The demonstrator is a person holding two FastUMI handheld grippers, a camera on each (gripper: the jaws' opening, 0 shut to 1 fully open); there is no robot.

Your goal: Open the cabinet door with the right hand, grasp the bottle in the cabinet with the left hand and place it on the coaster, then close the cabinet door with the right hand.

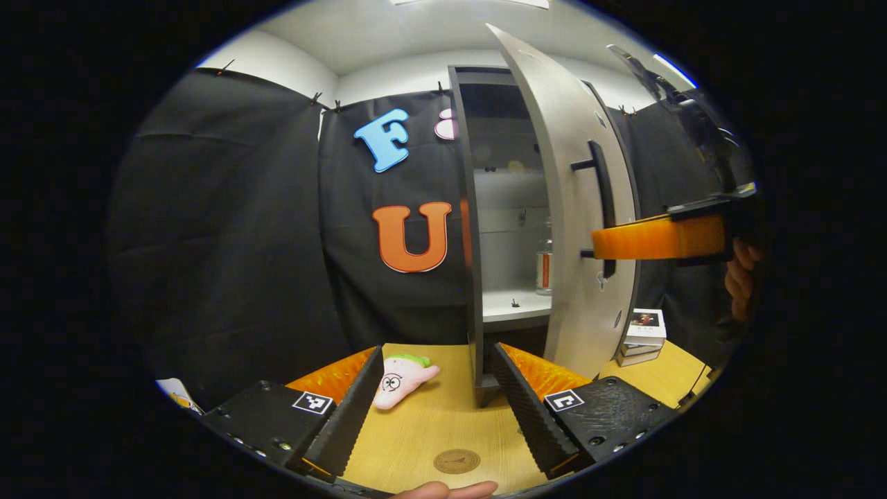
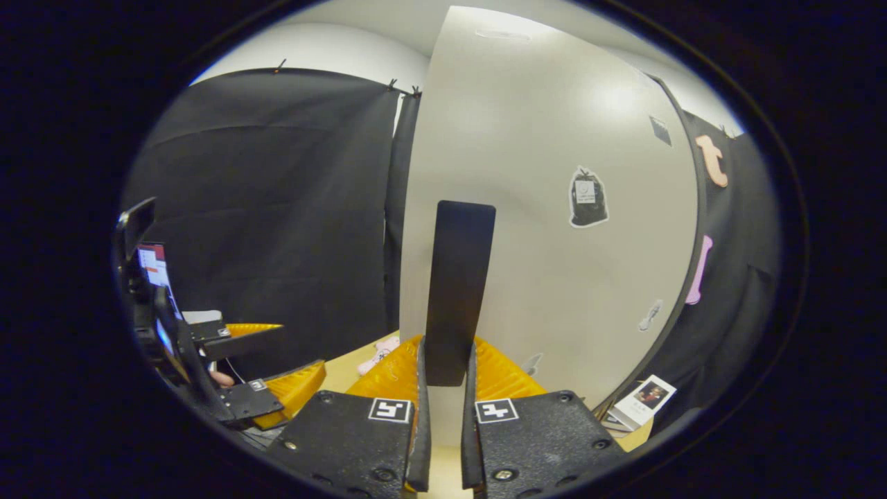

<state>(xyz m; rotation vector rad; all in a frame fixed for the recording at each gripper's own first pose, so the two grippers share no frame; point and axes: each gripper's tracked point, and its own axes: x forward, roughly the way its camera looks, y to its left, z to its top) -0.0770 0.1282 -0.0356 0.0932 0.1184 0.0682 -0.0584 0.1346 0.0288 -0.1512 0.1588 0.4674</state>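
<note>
Black cloth behind, we keep the right claw clenched on the door handle ahead, swinging wider until the released left claw reaches the bottle beyond.

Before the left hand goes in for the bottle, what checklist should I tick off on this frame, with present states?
1. Cabinet door swung open: ok.
2. Right hand-held gripper closed on the door handle: ok.
3. Bottle upright on the shelf, partly behind the door edge: ok.
4. Left hand-held gripper open and empty: ok.
5. Coaster on the table, nothing on it: ok.
6. Gap wide enough for the left hand-held gripper to reach through: cannot tell.
</note>
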